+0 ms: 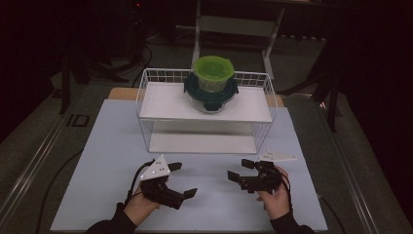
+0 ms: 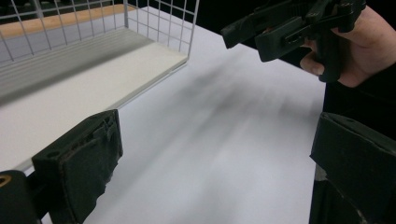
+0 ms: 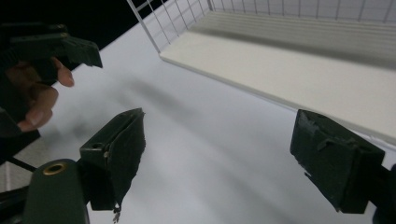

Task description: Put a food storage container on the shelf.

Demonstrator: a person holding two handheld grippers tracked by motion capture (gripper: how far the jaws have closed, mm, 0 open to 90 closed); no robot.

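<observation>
The table [image 1: 112,146] lay broad and pale, and on it stood the white wire rack [image 1: 146,105], two shelves deep. Up on the top shelf, toward the back, sat the stacked containers [image 1: 212,90]: a green-lidded tub perched on a wider, dark-lidded glass bowl. Both grippers hung low over the near part of the table, well apart from that stack. The left gripper [image 1: 182,179] had its jaws spread wide with nothing between them, and the right gripper [image 1: 239,169] likewise, jaws gaping and empty, the two pointing roughly toward each other. By the look of it, this was the ready stance before the reach, nothing yet taken in hand. The next move would seem to call for lifting a gripper up and forward over the rack's front rail to close on the green tub's rim or lid. What the containers held could not be made out. The room behind was too dark to read.
</observation>
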